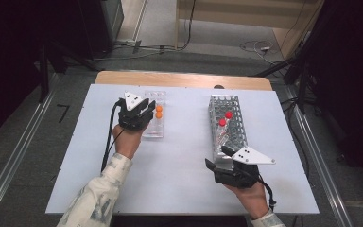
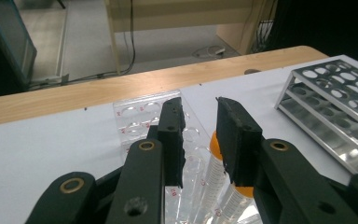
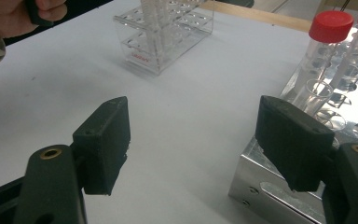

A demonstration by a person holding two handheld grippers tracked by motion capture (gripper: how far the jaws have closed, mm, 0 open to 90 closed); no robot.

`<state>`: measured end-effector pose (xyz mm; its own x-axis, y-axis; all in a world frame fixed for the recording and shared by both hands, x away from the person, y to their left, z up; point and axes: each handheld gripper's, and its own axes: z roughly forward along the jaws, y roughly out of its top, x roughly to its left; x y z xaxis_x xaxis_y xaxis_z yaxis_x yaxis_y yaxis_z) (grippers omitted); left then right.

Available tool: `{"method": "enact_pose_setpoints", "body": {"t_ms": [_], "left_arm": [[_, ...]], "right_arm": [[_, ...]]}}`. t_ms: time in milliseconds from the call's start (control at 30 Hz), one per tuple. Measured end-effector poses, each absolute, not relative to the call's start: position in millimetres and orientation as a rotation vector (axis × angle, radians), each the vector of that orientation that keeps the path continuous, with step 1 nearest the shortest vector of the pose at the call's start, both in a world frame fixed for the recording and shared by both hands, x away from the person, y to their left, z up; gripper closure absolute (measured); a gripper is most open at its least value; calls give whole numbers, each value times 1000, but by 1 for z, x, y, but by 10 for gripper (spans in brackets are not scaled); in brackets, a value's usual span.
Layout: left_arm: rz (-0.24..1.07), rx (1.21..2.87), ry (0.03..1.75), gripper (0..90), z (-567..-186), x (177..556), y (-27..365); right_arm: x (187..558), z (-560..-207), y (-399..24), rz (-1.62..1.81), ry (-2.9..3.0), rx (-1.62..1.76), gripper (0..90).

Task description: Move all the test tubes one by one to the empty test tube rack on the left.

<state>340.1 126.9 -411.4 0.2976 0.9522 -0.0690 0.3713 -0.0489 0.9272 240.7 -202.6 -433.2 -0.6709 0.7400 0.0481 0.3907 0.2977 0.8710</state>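
Two orange-capped tubes [image 1: 159,111] in clear rack [image 1: 153,132], two red-capped tubes [image 1: 225,118], left hand-held gripper [image 2: 199,122] narrow and empty, right hand-held gripper [image 3: 193,140] wide.

— How many racks stood on the bench [image 1: 179,184]?
— Two: one clear plastic rack [image 1: 153,115] toward the left edge and one metal rack [image 1: 227,130] toward the right edge.
— And the capped tubes?
— Two orange-capped tubes [image 1: 159,111] in the clear one, two red-capped tubes [image 1: 225,118] in the metal one.
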Motion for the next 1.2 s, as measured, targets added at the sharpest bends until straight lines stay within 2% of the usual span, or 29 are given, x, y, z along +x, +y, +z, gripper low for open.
{"method": "enact_pose_setpoints", "body": {"t_ms": [167,233,400,533,600,933,1200], "left_arm": [[713,1584,1223,687,-408,331,128],[696,1585,1212,640,-406,326,128],[684,1594,1193,471,-407,309,123],[672,1608,1185,298,-409,295,116],[661,1616,1174,249,-411,287,113],[653,1656,1118,241,-415,266,101],[661,1674,1094,256,-416,263,96]], "right_arm": [[242,-434,-205,1320,2197,1024,255],[243,-434,-206,1315,2190,1033,257],[246,-434,-210,1309,2160,1057,263],[249,-436,-213,1294,2130,1072,265],[252,-438,-216,1282,2102,1083,272],[271,-456,-222,1288,1992,1152,460],[279,-464,-220,1256,1986,1152,530]]}}
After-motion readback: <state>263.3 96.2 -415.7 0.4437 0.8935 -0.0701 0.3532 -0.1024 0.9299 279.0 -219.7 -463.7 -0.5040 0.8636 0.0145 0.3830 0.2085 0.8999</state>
